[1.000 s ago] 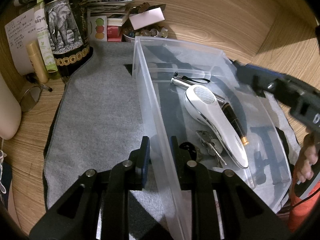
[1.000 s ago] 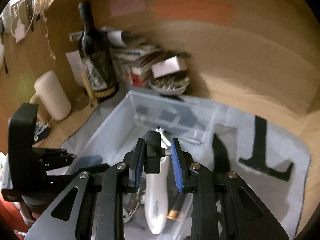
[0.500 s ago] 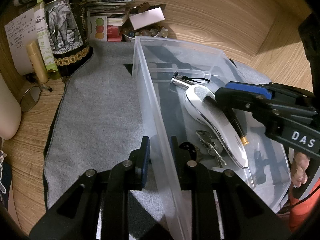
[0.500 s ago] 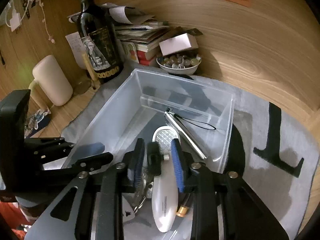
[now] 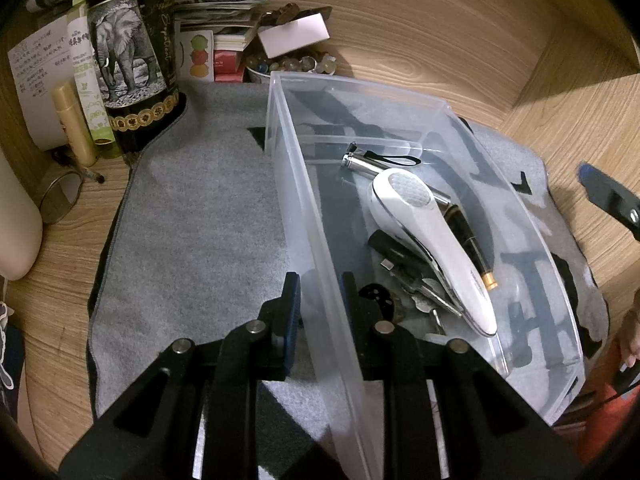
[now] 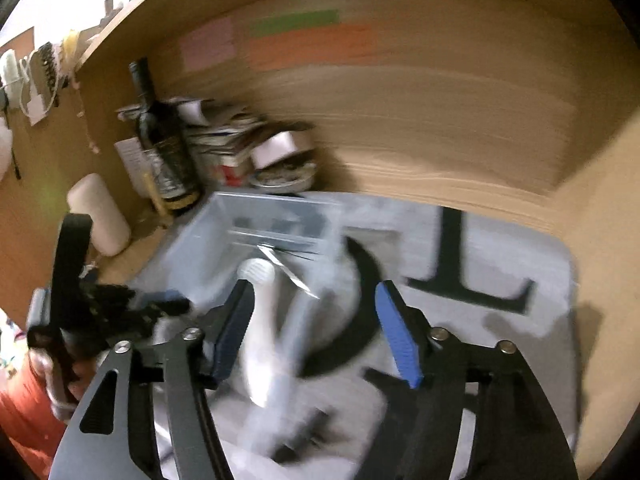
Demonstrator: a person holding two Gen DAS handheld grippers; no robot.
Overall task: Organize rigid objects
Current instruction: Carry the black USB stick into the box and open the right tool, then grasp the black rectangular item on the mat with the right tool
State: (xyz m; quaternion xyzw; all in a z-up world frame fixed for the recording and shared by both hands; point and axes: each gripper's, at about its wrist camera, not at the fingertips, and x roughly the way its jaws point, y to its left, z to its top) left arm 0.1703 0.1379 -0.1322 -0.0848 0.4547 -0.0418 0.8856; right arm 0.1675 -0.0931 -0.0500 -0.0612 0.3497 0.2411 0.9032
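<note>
The clear plastic bin (image 5: 400, 128) sits on a gray mat (image 5: 192, 216) on the wooden tabletop (image 5: 440, 40). Inside it lie a white handheld device (image 5: 432, 236), a silver flashlight with a wrist loop (image 5: 360, 162), a dark pen with a gold tip (image 5: 476, 248), a small black adapter (image 5: 390, 246) and a bunch of keys (image 5: 428, 292). The white device rests diagonally over the pen and keys, its round head toward the far end.

The left tool (image 5: 318, 300) straddles the near left wall of the bin, one finger outside and one inside. Its jaws stand narrowly apart around the wall; whether the pads actually press the plastic cannot be told. It appears to steady the bin.

The right tool (image 6: 316, 332) has its jaws spread wide and holds nothing. In the left view only its tip shows, at the right edge beyond the bin. The right view is blurred, so detail there is unreliable.

Judged step: a deposit into the bin is complete and the right tool is free. No loose item is visible on the mat. The next move calls for locating any item outside the bin. If none is found, the left tool can let go of the wall.

Beyond the mat at the far left stand a wine bottle (image 5: 132, 60), stacked books (image 5: 224, 16) and a bowl of small trinkets (image 5: 288, 66).
</note>
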